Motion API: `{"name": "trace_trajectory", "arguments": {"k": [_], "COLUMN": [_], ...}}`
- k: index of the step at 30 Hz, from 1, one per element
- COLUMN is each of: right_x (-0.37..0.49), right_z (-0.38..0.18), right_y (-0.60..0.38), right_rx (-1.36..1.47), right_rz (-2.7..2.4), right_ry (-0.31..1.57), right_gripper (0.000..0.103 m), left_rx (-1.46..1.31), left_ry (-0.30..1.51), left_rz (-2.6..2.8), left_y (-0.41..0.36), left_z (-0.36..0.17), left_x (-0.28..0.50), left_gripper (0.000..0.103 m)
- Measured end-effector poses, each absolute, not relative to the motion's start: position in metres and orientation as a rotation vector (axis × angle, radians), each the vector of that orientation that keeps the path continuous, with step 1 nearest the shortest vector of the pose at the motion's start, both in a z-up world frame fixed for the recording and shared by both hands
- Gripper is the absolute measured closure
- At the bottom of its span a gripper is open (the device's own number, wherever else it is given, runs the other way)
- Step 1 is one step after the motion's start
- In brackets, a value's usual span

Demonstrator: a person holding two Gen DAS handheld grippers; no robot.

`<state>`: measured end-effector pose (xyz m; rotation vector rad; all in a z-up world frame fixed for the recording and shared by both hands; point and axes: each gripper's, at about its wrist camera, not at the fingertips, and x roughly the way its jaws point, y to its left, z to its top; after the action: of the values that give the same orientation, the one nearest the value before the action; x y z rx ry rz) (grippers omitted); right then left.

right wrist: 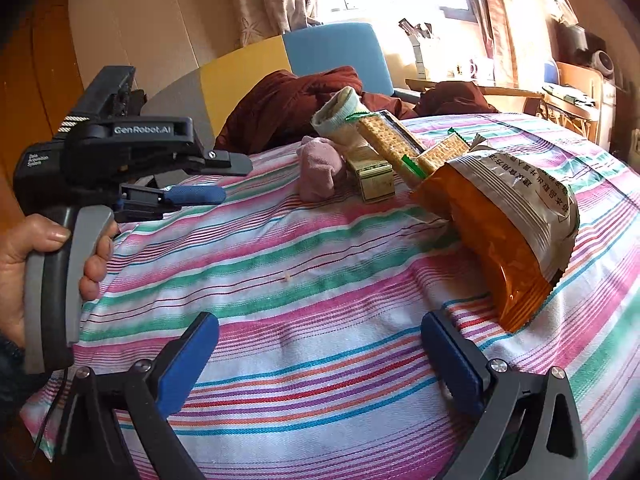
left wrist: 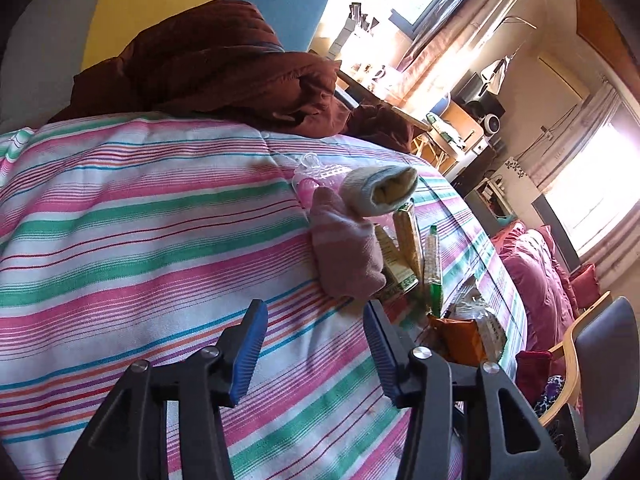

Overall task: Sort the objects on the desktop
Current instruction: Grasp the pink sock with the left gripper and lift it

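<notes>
Your left gripper [left wrist: 316, 336] hovers over the striped cloth [left wrist: 140, 220], jaws spread and empty. Your right gripper [right wrist: 320, 352] likewise has its jaws spread, holding nothing. The items to sort lie clustered on the cloth ahead: a pink sock [right wrist: 320, 172] touching a rolled sock [right wrist: 340, 114], a small box [right wrist: 374, 178], two cracker packs [right wrist: 394, 142] leaning on it, and an orange bag [right wrist: 508, 232] nearest your right gripper. A brown garment [left wrist: 208, 64] is heaped behind.
</notes>
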<state>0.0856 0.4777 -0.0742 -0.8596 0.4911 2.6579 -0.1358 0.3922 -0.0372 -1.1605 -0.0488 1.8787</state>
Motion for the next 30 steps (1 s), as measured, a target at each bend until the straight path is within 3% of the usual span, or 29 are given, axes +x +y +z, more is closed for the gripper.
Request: {"name": "trace_trajectory", "arguments": {"k": [16, 18, 19, 23, 30], "right_x": [0.088, 0.088, 0.088, 0.088, 0.087], "right_z": [-0.075, -0.076, -0.076, -0.076, -0.076], "right_y": [0.48, 0.481, 0.481, 0.481, 0.48], "right_rx": [-0.839, -0.838, -0.838, -0.838, -0.843], "right_rz": [2.675, 2.676, 2.676, 2.68, 2.676], "right_ry": [0.527, 0.529, 0.53, 0.532, 0.525], "right_gripper": [0.0, 0.0, 0.0, 0.0, 0.0], "left_rx": [-1.209, -1.221, -1.225, -1.195, -1.117], "left_ry": [0.051, 0.078, 0.09, 0.094, 0.041], "left_rz": [1.884, 1.88, 1.879, 1.866, 1.89], "left_y": [0.484, 0.493, 0.495, 0.485, 0.422], "left_z": [-0.047, -0.055, -0.059, -0.061, -0.04], "left_x": [-0.151, -0.152, -0.152, -0.145, -0.119], "left_gripper": [0.05, 0.051, 0.057, 0.068, 0.069]}}
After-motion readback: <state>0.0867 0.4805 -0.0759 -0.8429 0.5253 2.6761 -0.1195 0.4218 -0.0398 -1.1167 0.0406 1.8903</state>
